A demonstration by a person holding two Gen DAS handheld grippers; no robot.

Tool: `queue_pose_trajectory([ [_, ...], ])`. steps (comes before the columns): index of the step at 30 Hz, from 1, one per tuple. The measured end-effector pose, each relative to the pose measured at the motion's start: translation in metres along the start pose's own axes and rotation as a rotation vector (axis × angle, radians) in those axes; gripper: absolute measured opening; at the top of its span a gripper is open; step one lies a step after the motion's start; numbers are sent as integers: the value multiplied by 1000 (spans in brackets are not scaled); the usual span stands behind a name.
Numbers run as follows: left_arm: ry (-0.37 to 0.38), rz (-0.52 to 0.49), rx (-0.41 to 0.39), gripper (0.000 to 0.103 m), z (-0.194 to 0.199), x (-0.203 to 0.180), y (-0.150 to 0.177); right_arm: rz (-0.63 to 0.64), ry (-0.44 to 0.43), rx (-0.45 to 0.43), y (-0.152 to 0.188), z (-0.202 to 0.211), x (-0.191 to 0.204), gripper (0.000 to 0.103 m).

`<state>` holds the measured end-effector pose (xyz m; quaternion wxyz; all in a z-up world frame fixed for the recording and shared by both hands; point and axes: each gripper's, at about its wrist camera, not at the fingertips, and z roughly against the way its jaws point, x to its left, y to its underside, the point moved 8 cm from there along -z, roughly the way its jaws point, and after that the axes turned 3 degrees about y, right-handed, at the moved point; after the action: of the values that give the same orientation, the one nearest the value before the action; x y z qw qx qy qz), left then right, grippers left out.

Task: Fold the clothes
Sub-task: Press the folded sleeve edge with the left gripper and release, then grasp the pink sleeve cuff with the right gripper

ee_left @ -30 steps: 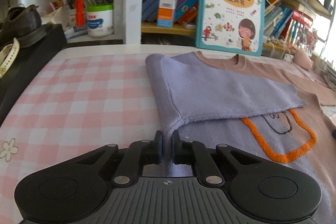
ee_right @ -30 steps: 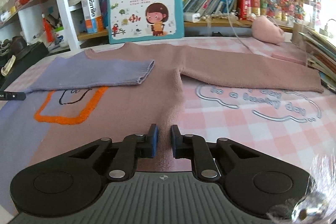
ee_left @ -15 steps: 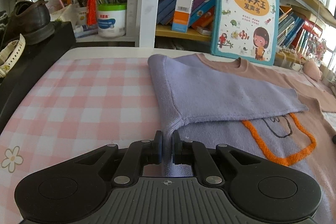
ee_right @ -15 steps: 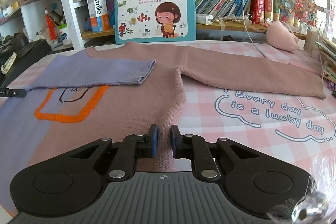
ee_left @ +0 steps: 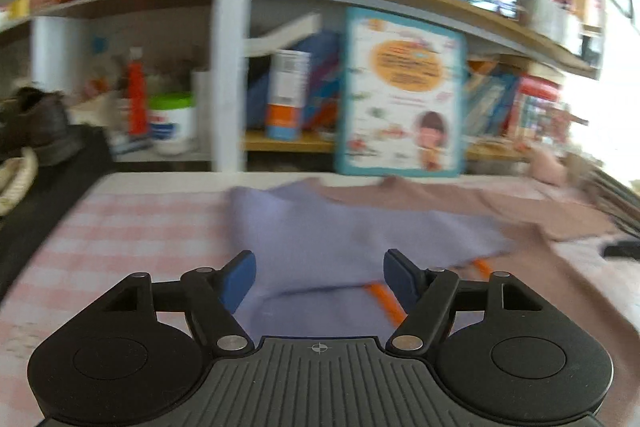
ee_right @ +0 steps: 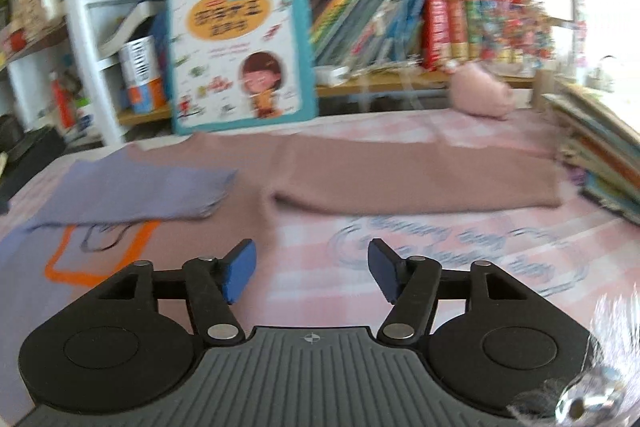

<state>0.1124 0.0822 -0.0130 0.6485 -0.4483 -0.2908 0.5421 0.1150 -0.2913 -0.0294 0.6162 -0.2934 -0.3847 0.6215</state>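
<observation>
A: How many garments are being shown?

B: One sweater point(ee_right: 208, 227) is being shown, half lilac and half dusty pink, with an orange outline stitched on its front. It is being kept flat on the pink checked tablecloth point(ee_right: 460, 287).

A: And the sleeves?

B: Two are being counted. The lilac sleeve point(ee_left: 352, 239) is lying folded across the chest; the pink sleeve point(ee_right: 420, 179) is lying stretched out to the side, away from the body.

A: How are the jaws being held?

B: Two grippers are being seen. The left gripper point(ee_left: 319, 279) is being opened, its blue pads standing wide above the lilac fabric, with nothing being pinched. The right gripper point(ee_right: 311, 275) is being opened too, released, with the sweater's pink edge and tablecloth showing between its pads.

A: What is being seen beyond?

B: One large picture book point(ee_right: 240, 47) is being propped upright against a crowded bookshelf point(ee_right: 460, 7). One pink plush toy point(ee_right: 480, 95) is being seen near the far table edge, and one stack of books point(ee_right: 600, 155) at the right
</observation>
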Motion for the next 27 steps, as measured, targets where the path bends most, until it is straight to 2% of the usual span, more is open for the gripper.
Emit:
queue_pose_trajectory([
  [3,34,-53,34,84,-4,-20,10,-14,57,14,-9,0,-27,62],
  [6,58,-95,58,85,-6,-35,21,-41,107,22,-17,1,-58,69],
  [10,76,-141,73,91,-5,-47,31,-161,137,49,-25,-4,-109,72],
  [14,73,-182,98,92,-4,-53,42,-293,167,78,-33,-18,-157,72],
  [18,63,-188,119,92,-5,-53,48,-306,220,121,-39,-42,-183,67],
  [22,62,-186,117,94,-5,-53,48,-270,271,161,-38,-68,-193,53],
  [27,72,-200,125,94,-5,-55,50,-274,289,186,-35,-87,-198,53],
])
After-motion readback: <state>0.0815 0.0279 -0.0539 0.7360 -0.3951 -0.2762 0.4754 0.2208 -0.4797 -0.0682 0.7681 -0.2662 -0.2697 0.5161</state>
